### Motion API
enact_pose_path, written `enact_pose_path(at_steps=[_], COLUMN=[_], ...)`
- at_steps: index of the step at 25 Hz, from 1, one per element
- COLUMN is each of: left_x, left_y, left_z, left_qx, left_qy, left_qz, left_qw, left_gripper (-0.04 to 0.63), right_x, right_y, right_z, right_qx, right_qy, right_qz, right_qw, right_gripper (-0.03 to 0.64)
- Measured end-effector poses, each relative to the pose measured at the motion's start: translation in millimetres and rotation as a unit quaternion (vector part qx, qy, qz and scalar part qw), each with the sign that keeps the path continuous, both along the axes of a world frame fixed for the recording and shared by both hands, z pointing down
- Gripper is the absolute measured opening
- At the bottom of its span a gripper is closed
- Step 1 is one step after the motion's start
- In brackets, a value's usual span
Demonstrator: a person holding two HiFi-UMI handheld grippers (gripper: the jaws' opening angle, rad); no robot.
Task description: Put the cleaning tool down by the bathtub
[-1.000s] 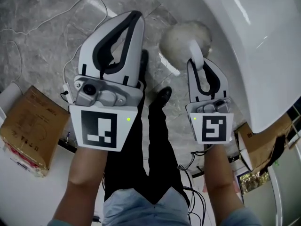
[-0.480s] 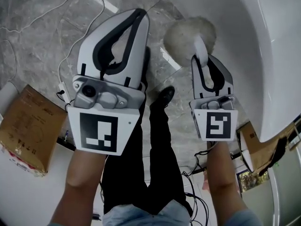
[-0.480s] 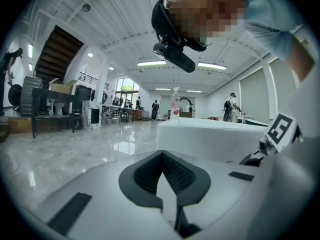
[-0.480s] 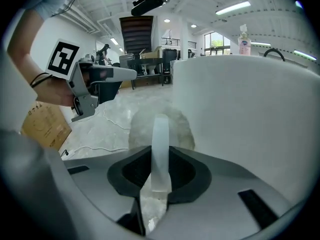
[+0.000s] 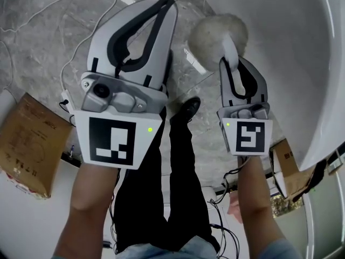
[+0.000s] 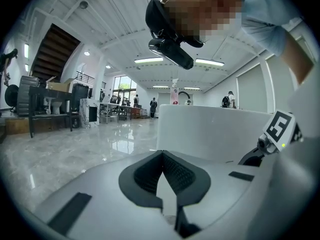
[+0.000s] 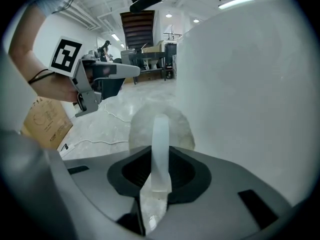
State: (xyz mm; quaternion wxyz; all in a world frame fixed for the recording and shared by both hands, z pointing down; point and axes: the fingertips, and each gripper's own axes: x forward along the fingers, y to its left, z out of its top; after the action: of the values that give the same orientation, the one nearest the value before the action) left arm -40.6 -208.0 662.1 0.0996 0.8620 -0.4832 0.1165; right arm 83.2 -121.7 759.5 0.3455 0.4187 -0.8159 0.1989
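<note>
Seen from above, a person holds a two-jaw gripper in each hand over a grey marble floor (image 5: 48,31). The right gripper (image 5: 232,63) is clamped on the white handle of the cleaning tool (image 5: 215,34), a round fluffy pad on a flat pale strip. In the right gripper view the strip runs straight up between the dark pads of that gripper (image 7: 160,174), with the fluffy head of the cleaning tool (image 7: 160,129) sticking out beyond the tips. The tool is off the floor and just beside the curved white outer wall of the bathtub (image 5: 302,63), which fills the right of the picture. Whether the pad touches the tub wall (image 7: 250,84) cannot be told.

The left gripper (image 5: 161,7) is raised to the left of the tool. In its own view its tips (image 6: 162,154) are pressed together with nothing between them, and the bathtub (image 6: 210,129) stands beyond.

The person's black trousers (image 5: 178,188) show between the arms. A cardboard box (image 5: 29,144) lies at the lower left.
</note>
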Motion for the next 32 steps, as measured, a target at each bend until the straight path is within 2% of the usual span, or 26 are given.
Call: enact_pose_path(at_steps=[6,14,20,32], left_x=[4.5,1.4,-4.0,-2.1], left_y=[-2.0,-3.7,-2.5,-0.6], left_z=[25.3,45.1,68.5,92.2], left_qx=[0.001,0.007,0.004,0.002], left_qy=[-0.007,-0.011,-0.016,-0.025], left_qz=[0.012,0.013,0.016,0.038], left_qw=[0.9999,0.9998,0.9997,0.999], left_gripper=[0.015,0.015,0.015,0.015], right_x=[1.1,-0.2,-0.9,-7.8], right_y=[9.1,-1.2,5.3,14.5], right_z=[27.9,44.2,62.8,105.6], right_qx=[-0.036,-0.011,-0.046,-0.071], right_qy=[0.013,0.019,0.037,0.039], right_qz=[-0.009,-0.02,-0.021,-0.019], right_qw=[0.999,1.0,0.998,0.997], right_gripper=[0.094,0.094,0.094,0.094])
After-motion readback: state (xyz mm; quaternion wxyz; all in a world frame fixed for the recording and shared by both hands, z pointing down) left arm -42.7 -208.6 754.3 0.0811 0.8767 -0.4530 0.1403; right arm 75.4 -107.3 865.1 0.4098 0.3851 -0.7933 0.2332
